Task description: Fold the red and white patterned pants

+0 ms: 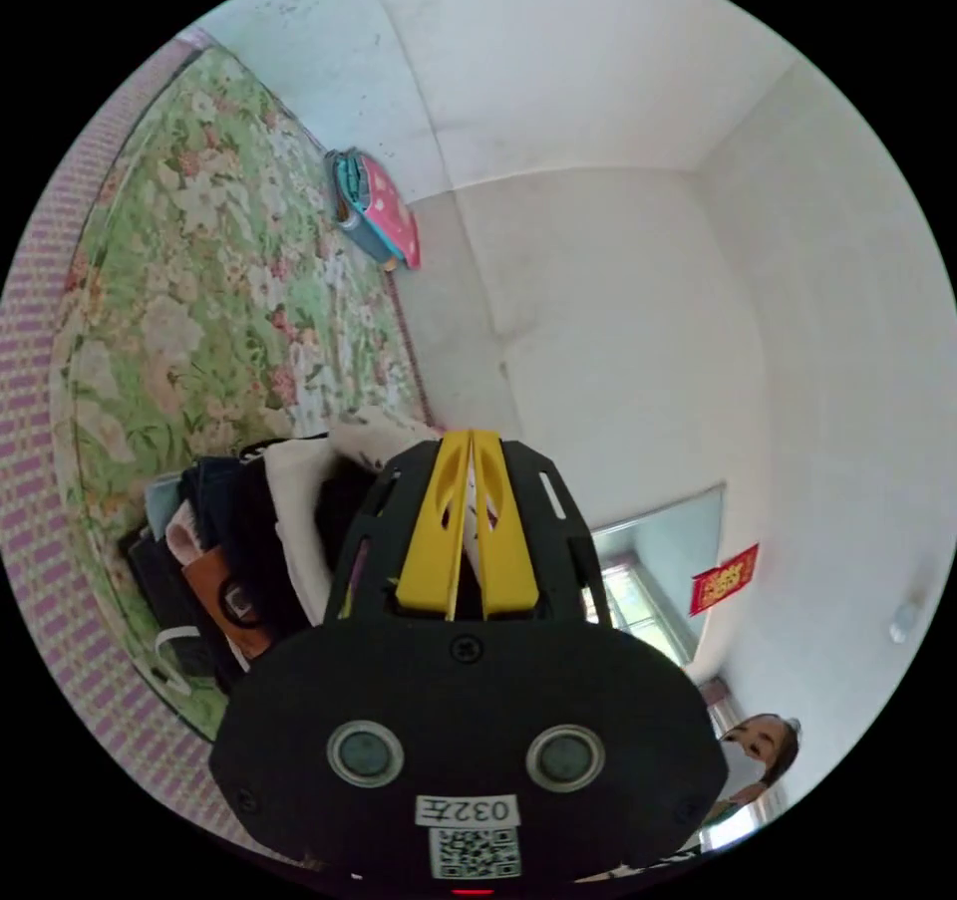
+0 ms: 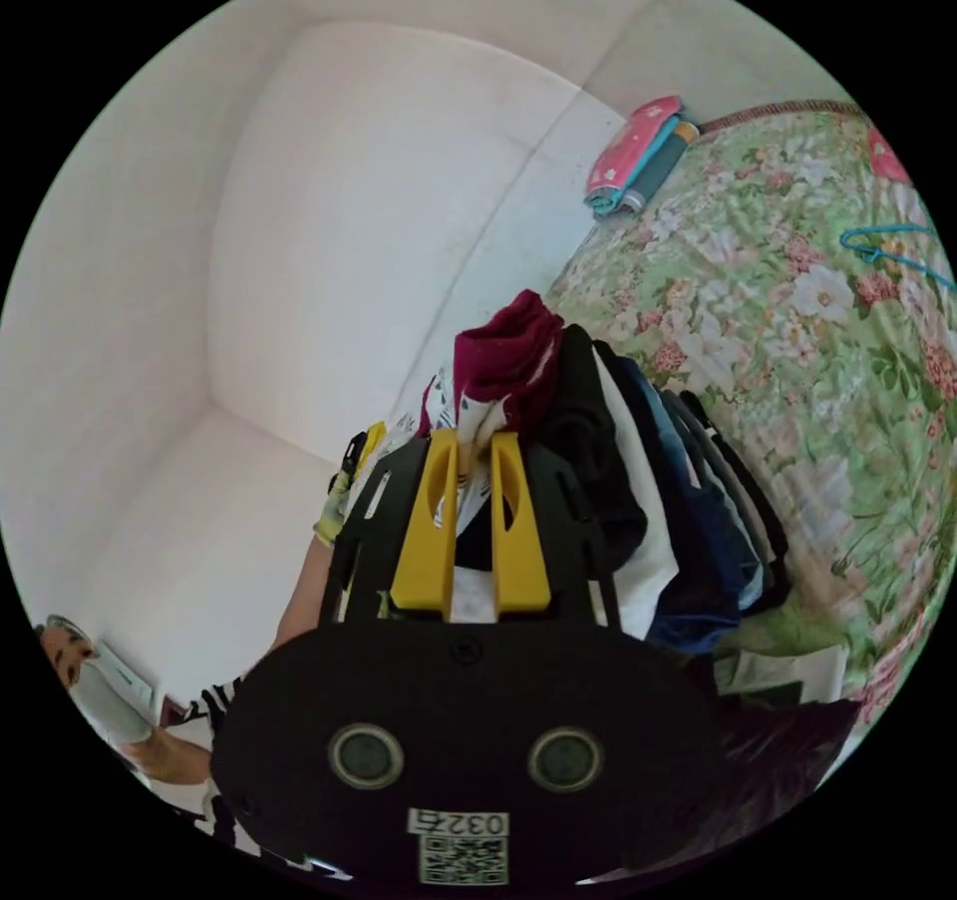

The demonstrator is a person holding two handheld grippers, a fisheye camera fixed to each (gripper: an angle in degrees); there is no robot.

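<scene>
The red and white patterned pants (image 2: 503,352) hang bunched above a stack of folded clothes (image 2: 658,501), dark red cloth on top and white patterned cloth below. My right gripper (image 2: 474,439) is shut on a white patterned fold of them. Just to its left, the left gripper's black and yellow tip (image 2: 351,456) meets the same cloth. In the left gripper view, my left gripper (image 1: 471,437) is shut with a thin strip of white cloth pinched between its yellow jaws. Pale patterned cloth of the pants (image 1: 374,434) spreads behind the jaw tips.
The folded stack (image 1: 224,551) lies on a green floral bedsheet (image 1: 199,282). A pink and teal bundle (image 1: 374,207) sits at the bed's far corner by the white wall. A blue hanger (image 2: 887,242) lies on the sheet. A person's arm (image 2: 299,591) reaches in, and a person (image 1: 753,755) shows low in the view.
</scene>
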